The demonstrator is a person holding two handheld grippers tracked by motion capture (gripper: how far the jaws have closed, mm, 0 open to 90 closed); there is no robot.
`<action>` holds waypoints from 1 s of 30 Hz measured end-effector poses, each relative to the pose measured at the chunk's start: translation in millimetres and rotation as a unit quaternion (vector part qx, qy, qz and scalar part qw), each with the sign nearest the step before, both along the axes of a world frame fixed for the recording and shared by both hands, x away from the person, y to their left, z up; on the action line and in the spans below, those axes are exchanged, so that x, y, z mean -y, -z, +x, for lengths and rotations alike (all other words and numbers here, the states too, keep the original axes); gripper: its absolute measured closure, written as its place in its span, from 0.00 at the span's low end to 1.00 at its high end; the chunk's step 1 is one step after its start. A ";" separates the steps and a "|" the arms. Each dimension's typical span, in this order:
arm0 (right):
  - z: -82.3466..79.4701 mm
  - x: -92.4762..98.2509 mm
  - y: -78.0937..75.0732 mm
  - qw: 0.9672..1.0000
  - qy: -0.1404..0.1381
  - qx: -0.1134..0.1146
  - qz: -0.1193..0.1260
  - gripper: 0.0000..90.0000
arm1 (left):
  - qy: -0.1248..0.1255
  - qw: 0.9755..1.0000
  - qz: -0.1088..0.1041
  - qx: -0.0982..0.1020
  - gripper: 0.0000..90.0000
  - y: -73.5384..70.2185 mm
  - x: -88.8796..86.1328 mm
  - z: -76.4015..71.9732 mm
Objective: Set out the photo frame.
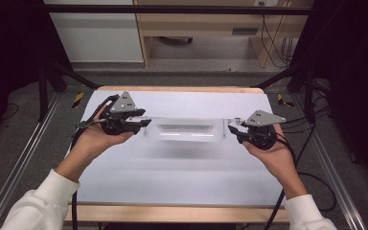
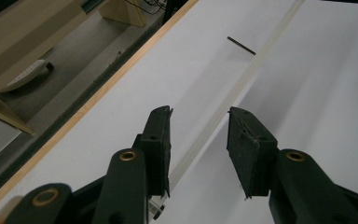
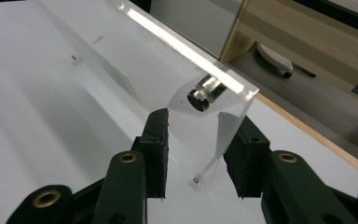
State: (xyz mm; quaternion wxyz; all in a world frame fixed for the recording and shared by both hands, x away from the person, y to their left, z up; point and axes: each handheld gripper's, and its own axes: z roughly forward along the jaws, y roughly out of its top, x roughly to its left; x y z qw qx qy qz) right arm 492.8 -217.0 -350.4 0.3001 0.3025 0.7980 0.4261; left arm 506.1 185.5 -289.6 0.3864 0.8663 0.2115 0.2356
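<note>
Both grippers flank a clear acrylic tray [image 1: 186,129] on the table [image 1: 182,177], likely to lift it level; left gripper [image 2: 198,135] and right gripper [image 3: 198,140] jaws stand apart around its ends.

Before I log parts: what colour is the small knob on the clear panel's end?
Silver metal with a dark end face; the knob shows best in the right gripper view.

Left tool [image 1: 141,123], right tool [image 1: 233,127] flank clear acrylic tray [image 1: 186,130] on white table [image 1: 172,172].
</note>
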 end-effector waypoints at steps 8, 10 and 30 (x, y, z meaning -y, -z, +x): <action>2.3 0.0 -1.8 1.000 0.001 -0.005 0.000 0.70 | -0.024 0.996 -0.073 0.033 0.38 -5.8 -2.9 -9.5; 4.4 0.2 -2.7 1.000 0.002 -0.006 0.001 0.70 | -0.035 0.993 -0.105 0.049 0.33 -12.5 -5.9 -15.7; 14.1 0.1 -6.5 1.000 0.009 -0.011 0.008 0.70 | -0.088 0.983 -0.155 0.047 0.15 -5.4 -43.7 -30.4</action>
